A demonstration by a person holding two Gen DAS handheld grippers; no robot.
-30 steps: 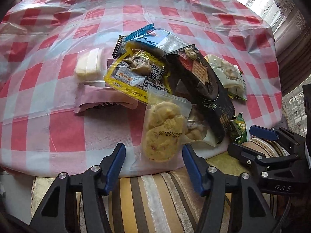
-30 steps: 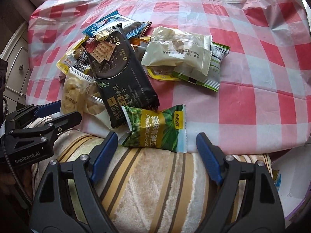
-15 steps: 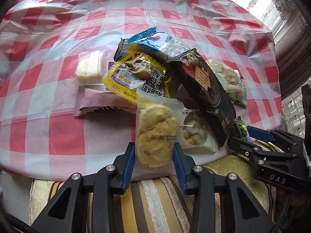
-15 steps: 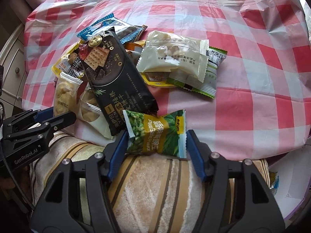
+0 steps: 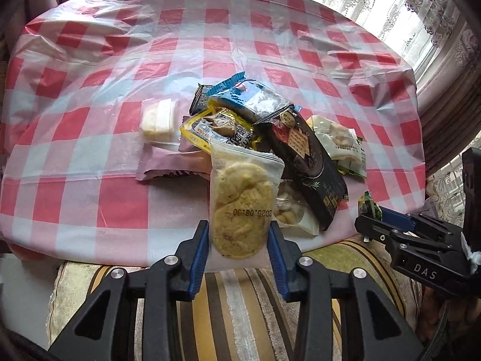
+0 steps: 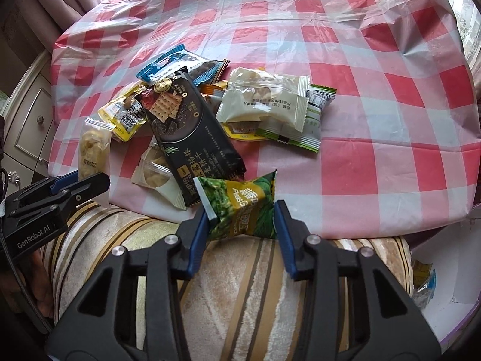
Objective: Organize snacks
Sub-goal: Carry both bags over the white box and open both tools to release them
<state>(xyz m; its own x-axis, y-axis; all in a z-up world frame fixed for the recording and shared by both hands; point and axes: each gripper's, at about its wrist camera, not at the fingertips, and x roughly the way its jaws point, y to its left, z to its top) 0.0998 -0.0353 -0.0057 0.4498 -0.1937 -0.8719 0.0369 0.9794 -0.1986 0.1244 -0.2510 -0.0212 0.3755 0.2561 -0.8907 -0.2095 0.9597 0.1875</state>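
Left tongs (image 5: 237,240) pinch the clear, long cookie packet (image 5: 240,204) by its near end, long axis pointing away. Right tongs (image 6: 240,219) are closing on the crumpled green pea packet (image 6: 240,204). Both packets sit at the checked counter's (image 6: 375,165) near edge, snack pile (image 6: 195,114) beyond.

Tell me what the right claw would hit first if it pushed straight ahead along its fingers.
The right claw, closing on the green pea snack packet, would probably meet the black cracker packet first; its near end lies just beyond the pea packet. Depth is unclear, so the checkered tablecloth might come first.
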